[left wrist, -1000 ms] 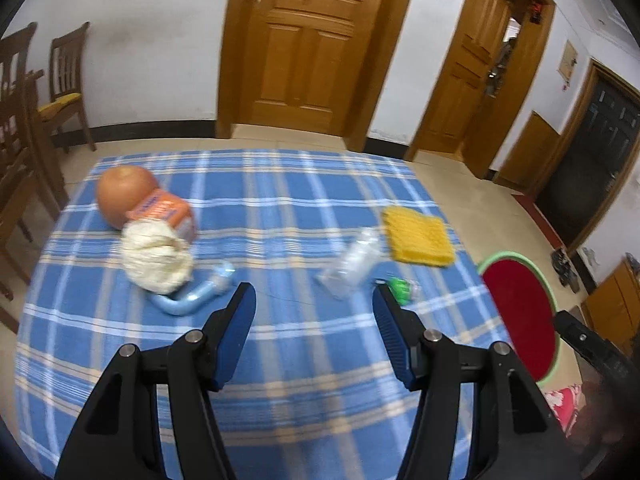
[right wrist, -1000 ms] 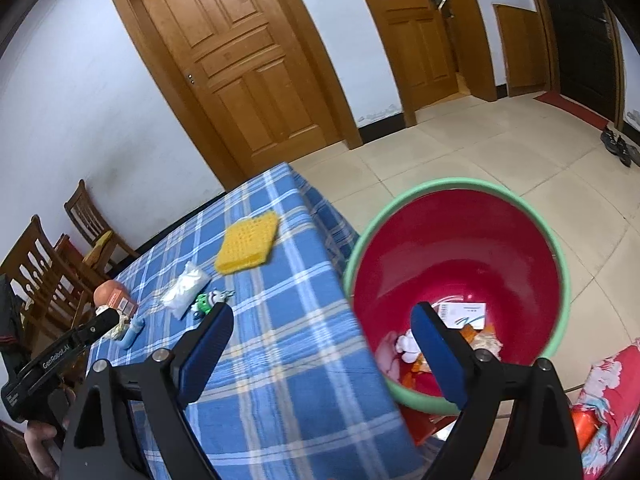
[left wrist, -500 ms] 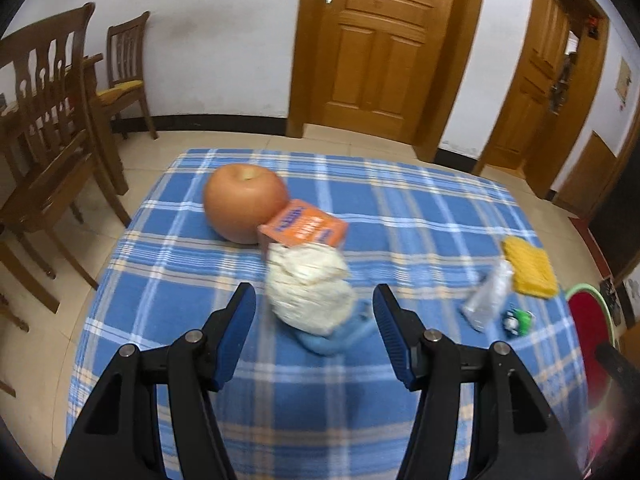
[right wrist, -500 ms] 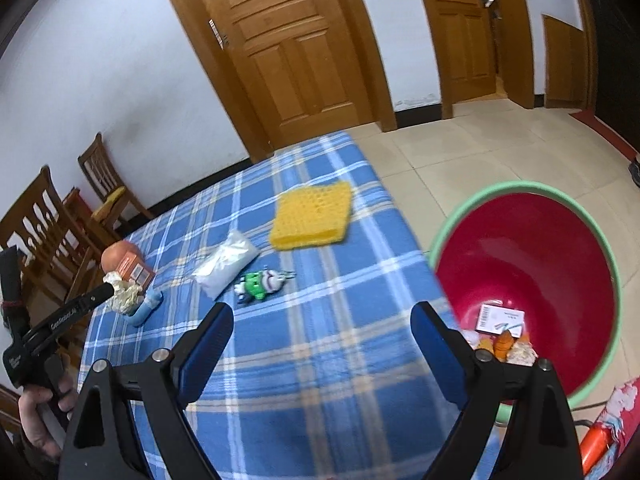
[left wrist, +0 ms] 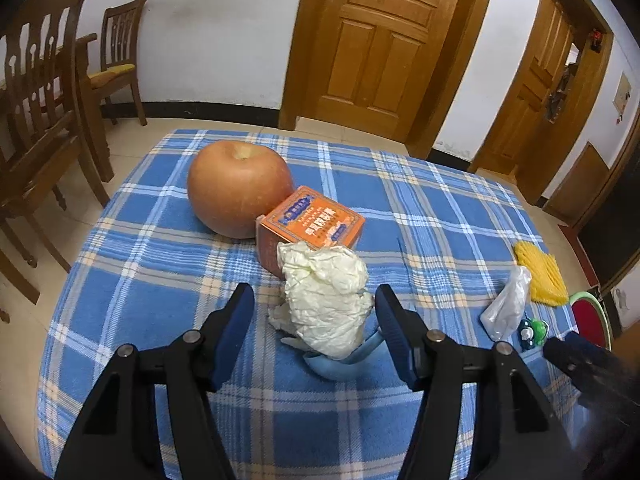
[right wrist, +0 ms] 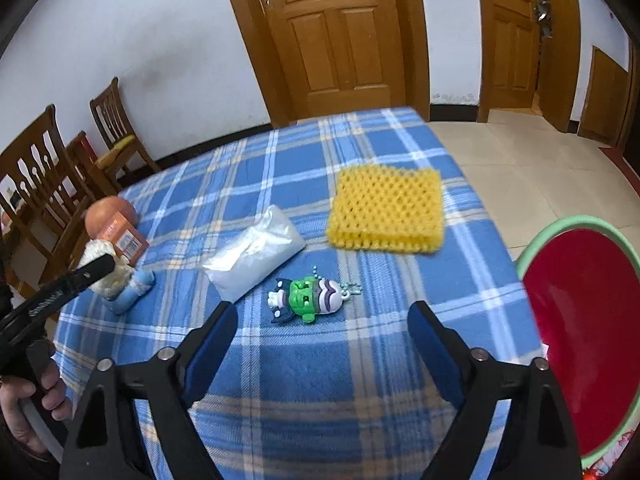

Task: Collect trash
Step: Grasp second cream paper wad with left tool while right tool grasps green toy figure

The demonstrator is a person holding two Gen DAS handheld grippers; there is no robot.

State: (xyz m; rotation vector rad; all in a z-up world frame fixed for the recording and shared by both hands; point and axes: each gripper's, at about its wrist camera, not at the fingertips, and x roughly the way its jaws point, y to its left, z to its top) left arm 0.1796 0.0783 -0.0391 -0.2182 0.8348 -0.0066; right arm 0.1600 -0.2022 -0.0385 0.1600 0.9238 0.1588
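Here a blue plaid tablecloth faces wooden doors, chairs alongside.

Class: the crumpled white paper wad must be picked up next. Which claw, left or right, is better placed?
Left. The left claw is open with the paper wad between its fingers; the right claw faces the toy keychain.

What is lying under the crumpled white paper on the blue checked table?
A light blue curved object sticks out from under the crumpled white paper. Only its lower end shows; the rest is covered, so I cannot identify it.
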